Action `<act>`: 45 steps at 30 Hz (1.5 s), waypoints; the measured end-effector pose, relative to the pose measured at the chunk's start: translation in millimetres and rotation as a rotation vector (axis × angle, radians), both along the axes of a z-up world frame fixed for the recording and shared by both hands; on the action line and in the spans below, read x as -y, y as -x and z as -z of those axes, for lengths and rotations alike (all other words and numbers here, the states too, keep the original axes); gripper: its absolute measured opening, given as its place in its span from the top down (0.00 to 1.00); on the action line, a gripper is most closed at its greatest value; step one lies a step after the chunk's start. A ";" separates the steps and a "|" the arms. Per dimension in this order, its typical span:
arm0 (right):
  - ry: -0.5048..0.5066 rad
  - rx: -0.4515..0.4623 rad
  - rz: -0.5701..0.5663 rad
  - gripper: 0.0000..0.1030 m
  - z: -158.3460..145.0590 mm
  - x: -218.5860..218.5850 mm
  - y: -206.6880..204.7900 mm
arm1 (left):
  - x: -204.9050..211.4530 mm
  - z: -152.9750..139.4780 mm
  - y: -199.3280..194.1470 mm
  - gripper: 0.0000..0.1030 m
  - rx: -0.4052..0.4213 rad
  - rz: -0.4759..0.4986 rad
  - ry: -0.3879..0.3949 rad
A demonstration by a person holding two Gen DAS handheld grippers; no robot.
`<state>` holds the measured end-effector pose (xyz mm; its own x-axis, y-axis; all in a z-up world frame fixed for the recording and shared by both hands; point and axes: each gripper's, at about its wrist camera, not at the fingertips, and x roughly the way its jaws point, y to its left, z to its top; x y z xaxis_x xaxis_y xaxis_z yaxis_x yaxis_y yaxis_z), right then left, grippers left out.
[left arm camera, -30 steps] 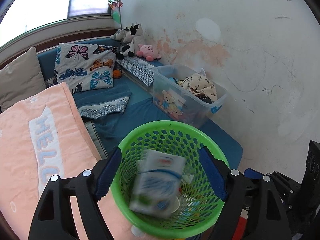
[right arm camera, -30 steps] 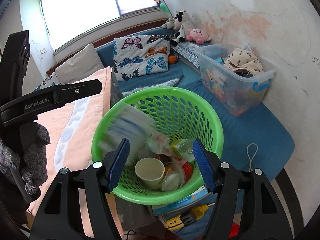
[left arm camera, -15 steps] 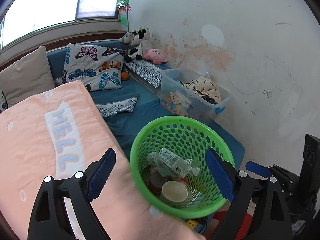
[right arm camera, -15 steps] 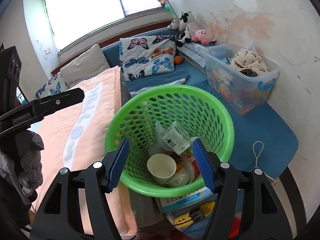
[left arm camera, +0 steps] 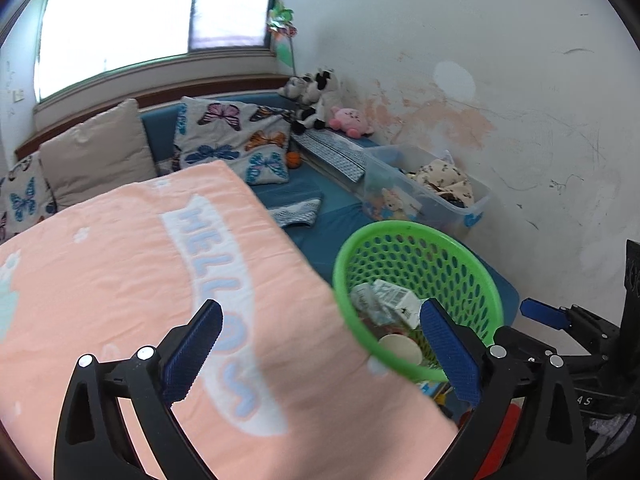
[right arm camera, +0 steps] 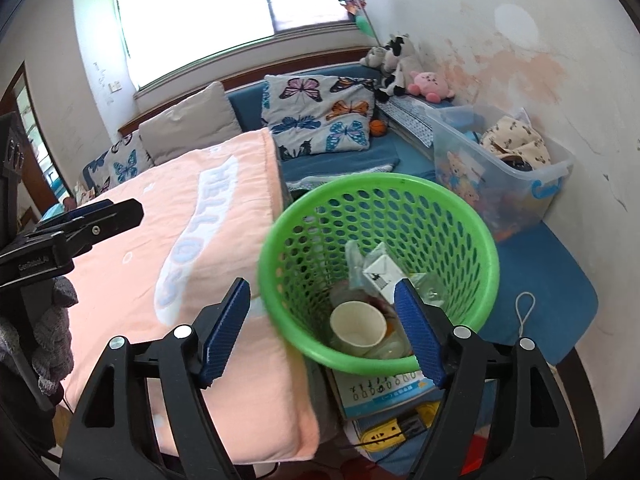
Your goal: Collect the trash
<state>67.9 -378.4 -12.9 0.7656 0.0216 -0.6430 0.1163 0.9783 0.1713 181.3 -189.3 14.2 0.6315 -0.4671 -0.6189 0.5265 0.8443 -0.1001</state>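
Both grippers' jaws have just been opening – left gripper and right gripper hold nothing. Only the right view shows the yellow power strip under the round green plastic basket.

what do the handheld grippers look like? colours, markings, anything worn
Both the left gripper and right gripper have black plastic frames, silver screws and ribbed blue pads. White "GenRobot.AI" lettering marks the left gripper's side. Grey knit glove on the hand holding it.

Green perforated basket, peach blanket, butterfly-print pillow.
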 end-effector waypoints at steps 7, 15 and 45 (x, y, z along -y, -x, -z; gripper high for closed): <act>0.023 0.010 -0.037 0.21 -1.1 -31.5 4.8 | -41.7 -3.0 17.2 0.07 0.025 -0.069 -0.014; 0.030 -0.003 -0.050 0.14 1.7 -61.1 10.5 | -83.9 -0.2 38.4 0.07 0.037 -0.162 -0.041; 0.026 0.041 -0.043 0.07 -8.1 -93.9 49.2 | -142.0 3.1 97.1 0.07 0.093 -0.359 -0.047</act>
<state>18.7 -284.5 -4.7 0.7902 0.0387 -0.6117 0.0670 0.9866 0.1491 84.2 -47.3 11.1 0.8045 -0.1783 -0.5666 0.2011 0.9793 -0.0227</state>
